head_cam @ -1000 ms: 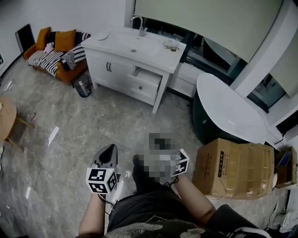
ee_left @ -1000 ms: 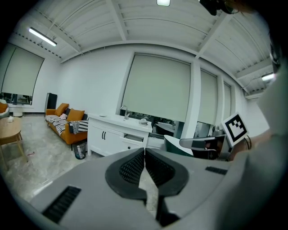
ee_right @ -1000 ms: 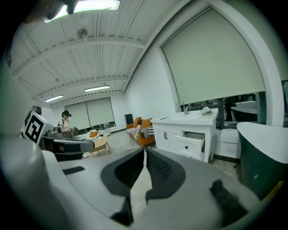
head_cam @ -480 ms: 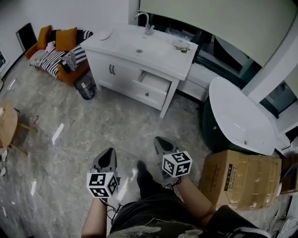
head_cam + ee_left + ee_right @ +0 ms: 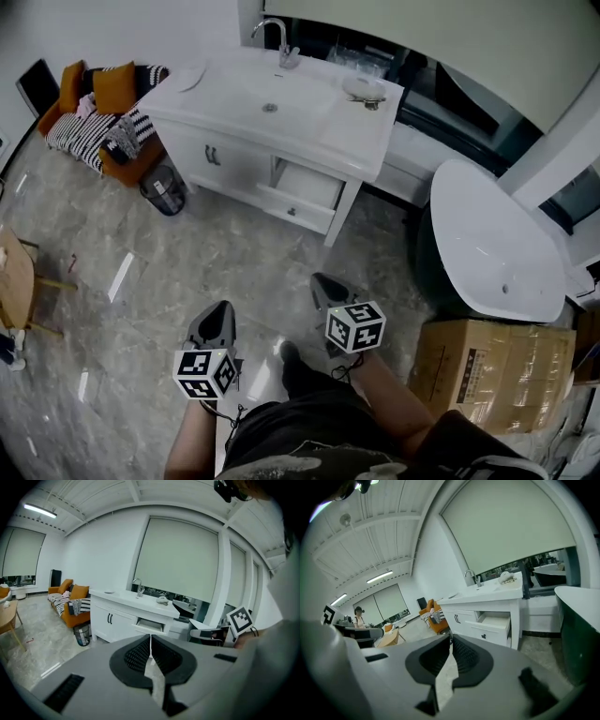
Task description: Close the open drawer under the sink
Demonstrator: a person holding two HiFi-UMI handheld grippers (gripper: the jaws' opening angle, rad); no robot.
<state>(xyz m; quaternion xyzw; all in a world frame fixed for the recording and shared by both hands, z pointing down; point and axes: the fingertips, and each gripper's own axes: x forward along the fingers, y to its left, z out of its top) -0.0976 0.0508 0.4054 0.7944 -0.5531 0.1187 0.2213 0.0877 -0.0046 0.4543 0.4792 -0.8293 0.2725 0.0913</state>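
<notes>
- The white rectangular drawer (image 5: pixel 300 195) is standing pulled out at the right end of the white sink cabinet (image 5: pixel 220 155), just under the countertop.
- The grey left gripper (image 5: pixel 219 311) is pointing toward it from well back over the grey marble floor (image 5: pixel 216 253), its jaws pressed together on nothing.
- The grey right gripper (image 5: pixel 323 285) is hovering alongside, likewise closed and empty.

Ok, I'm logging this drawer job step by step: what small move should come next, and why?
Probably carry the right gripper forward toward the front of the open drawer. The drawer stands pulled out of the vanity, floor separates it from the gripper, whose jaws are together and empty.
</notes>
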